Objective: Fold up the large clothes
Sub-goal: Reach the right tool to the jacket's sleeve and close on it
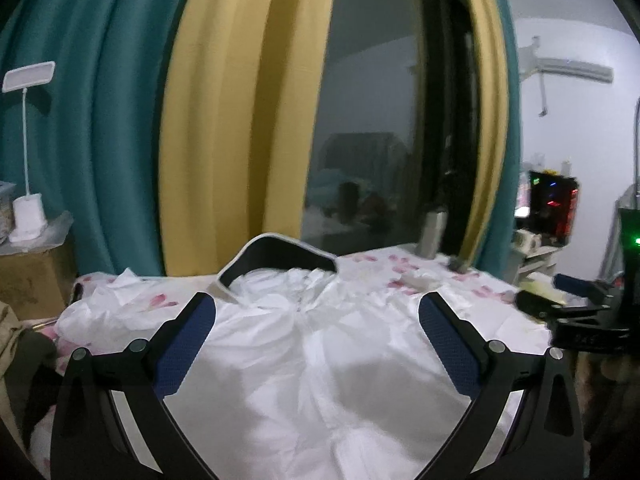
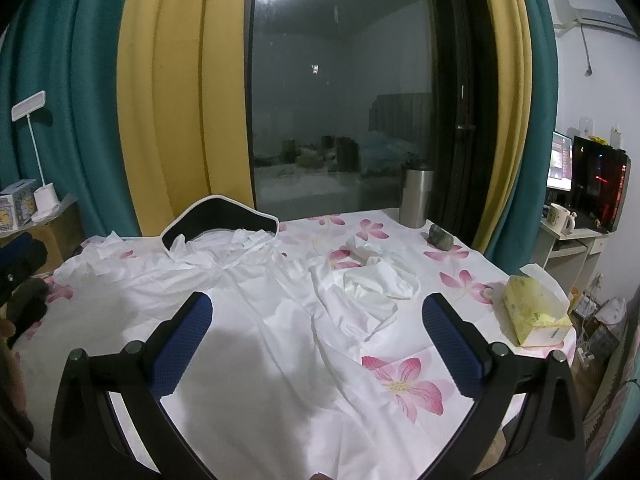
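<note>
A large white garment (image 1: 320, 344) lies spread on the table, its hood end at the far side; it also shows in the right wrist view (image 2: 256, 320). Its right sleeve (image 2: 372, 292) lies crumpled across the cloth. My left gripper (image 1: 318, 316) is open and empty above the garment's middle. My right gripper (image 2: 318, 316) is open and empty above the garment's right part. The right gripper's body shows at the right edge of the left wrist view (image 1: 584, 312).
The table carries a white cloth with pink flowers (image 2: 404, 384). A yellow tissue box (image 2: 536, 312) stands at the right edge, a steel tumbler (image 2: 416, 196) and a stone (image 2: 440, 238) at the back. A chair back (image 2: 220, 220) stands behind the garment.
</note>
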A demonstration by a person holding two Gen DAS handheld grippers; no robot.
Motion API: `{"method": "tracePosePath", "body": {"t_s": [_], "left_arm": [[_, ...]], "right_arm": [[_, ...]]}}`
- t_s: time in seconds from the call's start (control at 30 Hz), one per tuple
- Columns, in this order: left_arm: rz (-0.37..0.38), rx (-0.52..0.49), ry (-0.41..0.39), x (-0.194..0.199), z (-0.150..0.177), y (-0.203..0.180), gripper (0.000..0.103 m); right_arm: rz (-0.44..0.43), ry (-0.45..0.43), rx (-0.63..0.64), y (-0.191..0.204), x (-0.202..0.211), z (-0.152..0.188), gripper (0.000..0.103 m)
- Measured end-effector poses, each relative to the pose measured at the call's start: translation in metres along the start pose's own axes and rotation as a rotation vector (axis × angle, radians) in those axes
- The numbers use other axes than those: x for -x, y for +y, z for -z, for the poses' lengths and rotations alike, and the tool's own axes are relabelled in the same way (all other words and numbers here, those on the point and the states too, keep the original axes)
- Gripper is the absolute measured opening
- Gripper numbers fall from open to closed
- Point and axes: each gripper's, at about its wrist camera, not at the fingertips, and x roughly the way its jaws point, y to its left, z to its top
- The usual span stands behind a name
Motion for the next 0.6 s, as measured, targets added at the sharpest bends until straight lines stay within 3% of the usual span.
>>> {"method": "tracePosePath", "body": {"t_s": [0.1,0.2,0.4,0.5,0.6], "left_arm": [[-0.052,0.022,0.051,-0.018,0.002,0.005,0.103],[-0.165,0.055,0.095,-0.044,0.01,0.013,0.103],[-0.147,0.052,0.225,-0.085,0.023,0.023,0.103],[-0.105,0.073,0.305,-0.104,0.03,0.028,0.103],[-0.055,0.077,0.306,-0.116,0.036,0.033,0.103]], "right_arm": [[0.004,0.02,0.004,-0.006,-0.011,0.0,0.103],[0.008,0.043,0.002,-0.015,-0.025,0.0,0.103],[0.013,0.122,-0.012,-0.043,-0.063,0.003,0.102],[0.009,0.178,-0.01,-0.054,-0.089,0.004,0.094],[-0.008,0.233,-0.01,-0.066,-0.117,0.003,0.086]]}}
